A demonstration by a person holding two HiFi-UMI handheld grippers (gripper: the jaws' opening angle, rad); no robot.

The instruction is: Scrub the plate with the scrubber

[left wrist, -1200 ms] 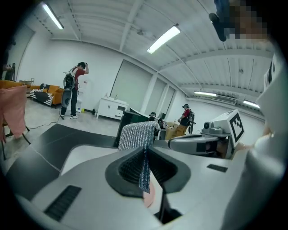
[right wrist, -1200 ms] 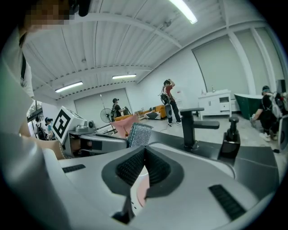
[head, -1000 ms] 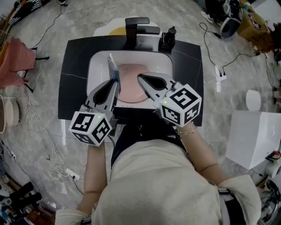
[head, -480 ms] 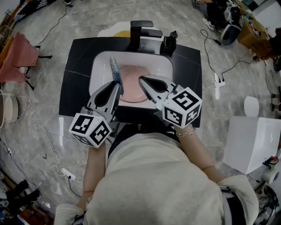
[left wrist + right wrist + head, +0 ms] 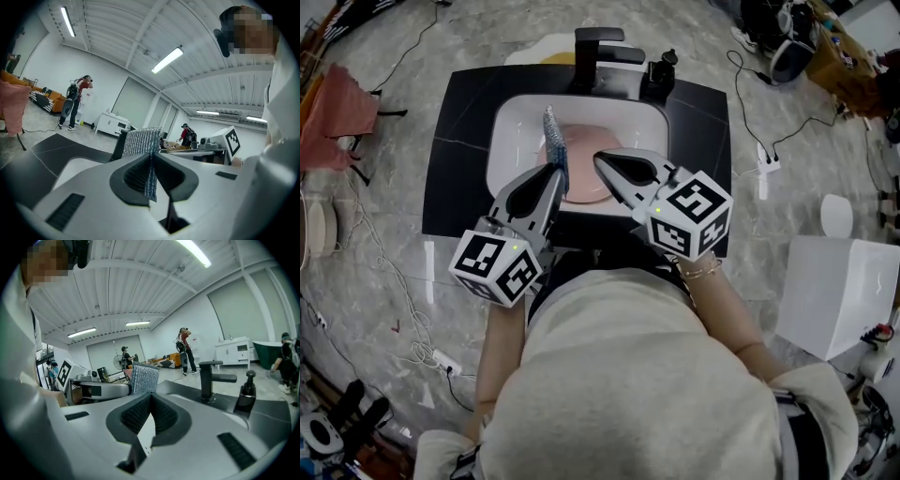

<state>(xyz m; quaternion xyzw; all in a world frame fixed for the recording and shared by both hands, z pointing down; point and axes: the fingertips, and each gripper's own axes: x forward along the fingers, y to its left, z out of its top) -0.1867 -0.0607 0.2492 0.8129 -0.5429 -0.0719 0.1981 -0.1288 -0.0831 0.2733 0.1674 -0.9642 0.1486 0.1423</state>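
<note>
Grey marbled floor (image 5: 384, 234) strewn with cables surrounds a black countertop (image 5: 459, 159) with a white sink basin (image 5: 511, 131) set into it. From the gripper views the room is a large hall with white walls, a ribbed white ceiling and long strip lights (image 5: 167, 59), with a few people (image 5: 75, 101) standing far off.

The left gripper (image 5: 555, 173) has its jaws closed on a silvery mesh scrubber (image 5: 554, 141). The scrubber is pinched at its lower edge, and the rest of it stands up beyond the fingertips over the basin. The right gripper (image 5: 602, 161) is just to the right of the left one. Its jaws are closed tip to tip with nothing between them.

A pink plate (image 5: 591, 155) lies flat in the basin, ahead of and below both sets of tips. The scrubber is over the plate's left edge in the head view, but whether they touch cannot be told.

Beyond the plate, at the far rim of the sink, stands a black faucet (image 5: 598, 47), with a dark soap dispenser (image 5: 659, 75) to its right. A pink cloth (image 5: 333, 122) hangs well off to the left of the left gripper. A white box (image 5: 839, 291) sits on the floor well off to the right of the right gripper.
</note>
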